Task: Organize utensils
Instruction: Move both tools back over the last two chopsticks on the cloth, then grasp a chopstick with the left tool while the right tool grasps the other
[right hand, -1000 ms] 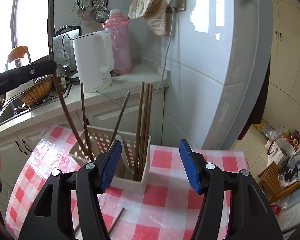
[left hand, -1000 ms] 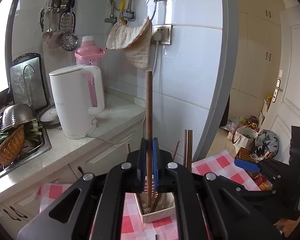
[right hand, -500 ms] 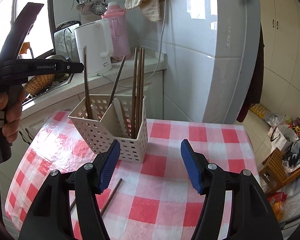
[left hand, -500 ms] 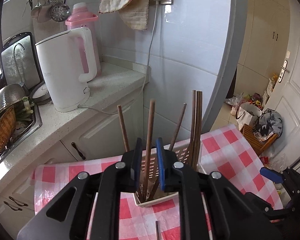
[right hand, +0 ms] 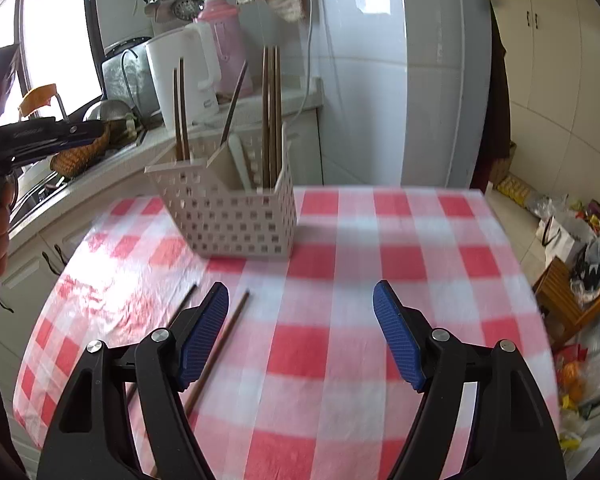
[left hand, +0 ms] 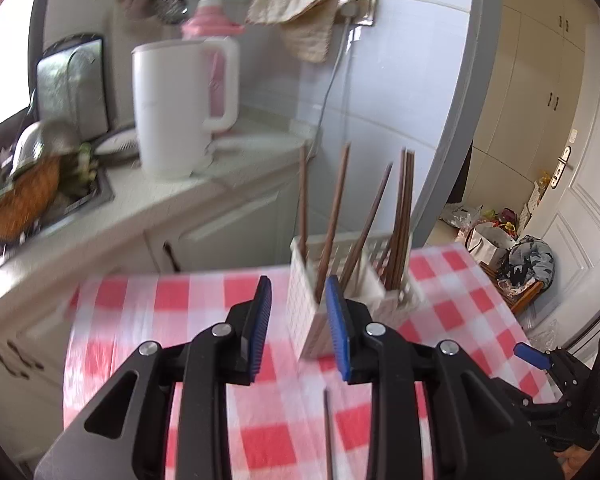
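My left gripper (left hand: 298, 320) has just been opening, empty; right gripper (right hand: 300, 336) spread wide, empty. Basket (right hand: 236, 216) holds upright chopsticks; two loose chopsticks (right hand: 220, 344) lie on the cloth. I'd shift right gripper left, straddle one stick, then pinch mid-shaft.

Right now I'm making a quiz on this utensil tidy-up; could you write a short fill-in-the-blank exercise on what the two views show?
1. The brown chopsticks stand upright in a white perforated ____.
2. The tablecloth is checked red and ____.
3. The two loose chopsticks lie next to the ____ hand-held gripper.
4. Nothing sits between the pads of the left hand-held gripper, so its jaws are ____.

Missing words: basket; white; right; open
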